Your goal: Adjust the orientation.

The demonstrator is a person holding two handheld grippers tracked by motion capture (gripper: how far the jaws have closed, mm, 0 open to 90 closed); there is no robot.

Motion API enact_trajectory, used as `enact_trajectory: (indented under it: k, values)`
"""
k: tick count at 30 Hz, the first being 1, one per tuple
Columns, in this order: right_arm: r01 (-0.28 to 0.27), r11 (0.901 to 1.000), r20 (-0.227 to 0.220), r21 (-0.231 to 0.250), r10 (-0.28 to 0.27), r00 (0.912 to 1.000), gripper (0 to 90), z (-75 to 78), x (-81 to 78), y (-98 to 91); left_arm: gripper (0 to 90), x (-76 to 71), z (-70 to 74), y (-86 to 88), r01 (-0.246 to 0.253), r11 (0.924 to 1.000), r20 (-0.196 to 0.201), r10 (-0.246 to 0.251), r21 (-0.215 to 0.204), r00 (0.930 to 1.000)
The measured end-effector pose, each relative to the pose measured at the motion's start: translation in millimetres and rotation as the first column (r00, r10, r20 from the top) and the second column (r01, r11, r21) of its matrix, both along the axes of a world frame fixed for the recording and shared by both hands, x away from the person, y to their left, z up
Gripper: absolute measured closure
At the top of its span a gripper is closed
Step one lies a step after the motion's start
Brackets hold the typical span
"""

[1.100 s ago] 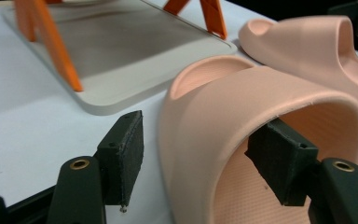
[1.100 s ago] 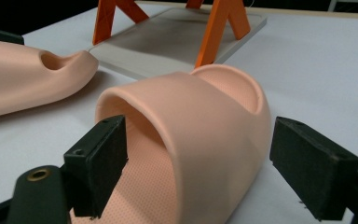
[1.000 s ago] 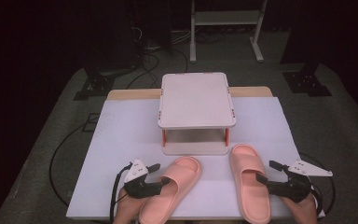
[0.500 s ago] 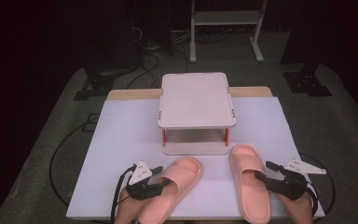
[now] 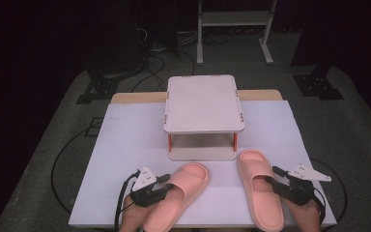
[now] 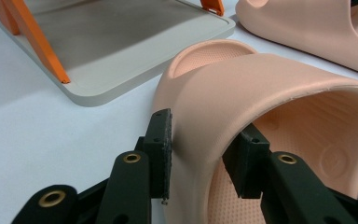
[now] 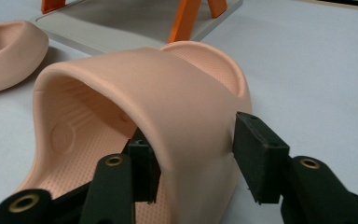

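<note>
Two pink slippers lie on the white table cover, toes toward a small two-tier shelf [image 5: 203, 101]. My left gripper [image 5: 166, 186] has one jaw outside and one inside the strap of the left slipper [image 5: 181, 191]. In the left gripper view the left gripper [image 6: 200, 154] is shut on that strap [image 6: 279, 93], both pads pressed to it. My right gripper [image 5: 270, 176] straddles the outer side of the right slipper [image 5: 256, 193]. In the right gripper view the right gripper [image 7: 196, 158] is open, its outer pad [image 7: 261, 156] a little off the strap [image 7: 168, 88].
The shelf, white with orange posts [image 6: 32, 42], stands just beyond the slippers' toes. The white cover [image 5: 125, 145] spreads to both sides of it. The other slipper [image 6: 307, 23] lies close to the right of the held one. Cables and a metal stand sit on the dark floor behind.
Both grippers have slid inward over the slippers' strap sides. The left jaws have come together on the left slipper's strap. The slippers have hardly moved.
</note>
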State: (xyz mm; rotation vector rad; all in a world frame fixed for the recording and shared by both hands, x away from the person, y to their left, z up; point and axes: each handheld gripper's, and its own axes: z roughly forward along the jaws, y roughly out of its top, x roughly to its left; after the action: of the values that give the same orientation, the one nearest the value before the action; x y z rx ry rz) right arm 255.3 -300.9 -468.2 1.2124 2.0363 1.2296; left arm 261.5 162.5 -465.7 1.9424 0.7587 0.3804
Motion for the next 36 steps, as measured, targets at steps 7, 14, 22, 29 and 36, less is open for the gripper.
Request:
enact_trajectory:
  k: [7, 14, 22, 29, 36]
  values:
    - [0.015, 0.9997, 0.002, -0.019, -0.015, 0.9999, 61.8, 1.9, -2.0, -0.1, 67.1, -1.1, 1.1, -0.3, -0.013, 0.9999, 0.002, 0.013, 0.007, 0.9999]
    - [-0.018, 0.9993, 0.001, -0.034, 0.018, 0.9998, 69.7, 4.1, -4.3, 3.9, 69.1, -2.2, 1.8, -0.4, -0.028, 0.9996, 0.003, 0.028, 0.009, 0.9996]
    - [-0.042, 0.9984, -0.003, -0.037, 0.042, 0.9991, 71.4, 6.5, -7.6, 11.2, 70.4, -2.7, 3.4, -0.2, -0.031, 0.9994, -0.002, 0.031, -0.012, 0.9995]
    - [-0.082, 0.9963, 0.004, -0.027, 0.082, 0.9966, 72.5, 10.0, -11.3, 23.2, 71.4, -3.4, 5.3, -0.6, -0.044, 0.9979, -0.012, 0.044, -0.047, 0.9990]
    - [-0.112, 0.9935, 0.005, -0.017, 0.112, 0.9936, 72.7, 12.3, -12.5, 32.2, 71.9, -3.5, 6.9, -0.5, -0.045, 0.9977, -0.012, 0.044, -0.052, 0.9989]
